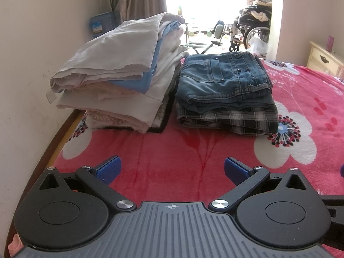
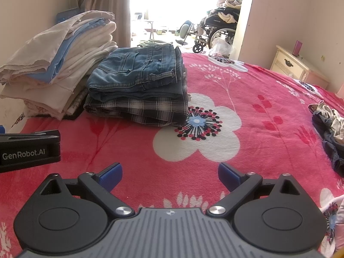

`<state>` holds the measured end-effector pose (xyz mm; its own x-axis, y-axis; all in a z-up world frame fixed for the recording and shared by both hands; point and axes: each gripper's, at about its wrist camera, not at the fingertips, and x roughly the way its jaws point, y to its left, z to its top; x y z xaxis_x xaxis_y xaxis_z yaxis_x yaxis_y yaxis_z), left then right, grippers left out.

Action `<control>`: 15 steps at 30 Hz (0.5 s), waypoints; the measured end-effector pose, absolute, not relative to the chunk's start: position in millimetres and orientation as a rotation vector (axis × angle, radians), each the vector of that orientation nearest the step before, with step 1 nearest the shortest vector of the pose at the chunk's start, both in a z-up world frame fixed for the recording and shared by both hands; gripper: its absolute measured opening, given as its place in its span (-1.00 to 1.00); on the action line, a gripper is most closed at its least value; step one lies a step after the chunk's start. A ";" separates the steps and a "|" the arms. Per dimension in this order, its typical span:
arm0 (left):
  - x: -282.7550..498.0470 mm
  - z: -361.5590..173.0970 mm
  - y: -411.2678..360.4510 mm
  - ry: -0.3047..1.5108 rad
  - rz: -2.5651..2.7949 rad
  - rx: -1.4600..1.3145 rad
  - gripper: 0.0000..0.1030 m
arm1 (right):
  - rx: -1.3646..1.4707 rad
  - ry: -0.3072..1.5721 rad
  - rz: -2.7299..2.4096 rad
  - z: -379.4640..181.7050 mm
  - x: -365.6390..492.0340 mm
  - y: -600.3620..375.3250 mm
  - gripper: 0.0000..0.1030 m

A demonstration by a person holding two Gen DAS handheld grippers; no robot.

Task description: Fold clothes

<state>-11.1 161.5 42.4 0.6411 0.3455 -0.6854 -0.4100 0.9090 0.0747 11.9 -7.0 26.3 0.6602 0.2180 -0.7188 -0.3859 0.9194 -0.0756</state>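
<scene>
Jaws of the left gripper (image 1: 172, 168) and the right gripper (image 2: 169, 174) are shown spread wide, nothing held between them. Ahead of both, two folded stacks are seen on the pink blanket (image 2: 215, 172): pale linens (image 1: 120, 71) and jeans (image 2: 137, 75). An unfolded heap (image 2: 331, 129) lies right of the right jaws. A between-garments step is inferred; reaching for that heap is called for next.

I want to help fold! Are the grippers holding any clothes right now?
No. The left gripper and right gripper are both open with only the blanket showing between their fingers. Nothing is held.
</scene>
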 end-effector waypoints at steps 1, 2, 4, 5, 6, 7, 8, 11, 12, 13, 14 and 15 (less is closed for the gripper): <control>-11.2 42.4 161.5 0.762 0.431 -0.090 1.00 | -0.231 0.779 0.345 26.4 11.8 -7.0 0.91; -11.3 42.5 161.6 0.762 0.431 -0.090 1.00 | -0.231 0.778 0.345 26.4 11.7 -7.0 0.91; -11.6 42.5 161.7 0.761 0.431 -0.091 1.00 | -0.232 0.778 0.345 26.3 11.3 -7.0 0.91; -11.7 42.6 161.7 0.761 0.431 -0.091 1.00 | -0.232 0.778 0.345 26.3 11.0 -6.9 0.91; -11.9 42.6 161.8 0.761 0.432 -0.091 1.00 | -0.232 0.778 0.345 26.4 10.9 -7.0 0.91; -11.9 42.8 161.9 0.761 0.432 -0.092 1.00 | -0.232 0.778 0.345 26.4 10.7 -7.0 0.91; -11.3 43.4 162.5 0.761 0.432 -0.093 1.00 | -0.233 0.780 0.347 26.8 11.6 -6.7 0.91; -11.4 43.6 163.1 0.761 0.432 -0.095 1.00 | -0.234 0.781 0.349 26.8 11.8 -6.3 0.91; -11.4 43.5 163.2 0.762 0.432 -0.096 1.00 | -0.234 0.780 0.350 26.7 11.8 -6.2 0.91; -11.4 43.5 163.2 0.762 0.432 -0.096 1.00 | -0.235 0.780 0.350 26.7 11.8 -6.1 0.91; -11.3 43.5 163.1 0.762 0.433 -0.096 1.00 | -0.235 0.780 0.350 26.6 11.8 -6.0 0.91; -11.3 43.4 163.0 0.762 0.433 -0.096 1.00 | -0.236 0.780 0.350 26.6 11.8 -5.9 0.91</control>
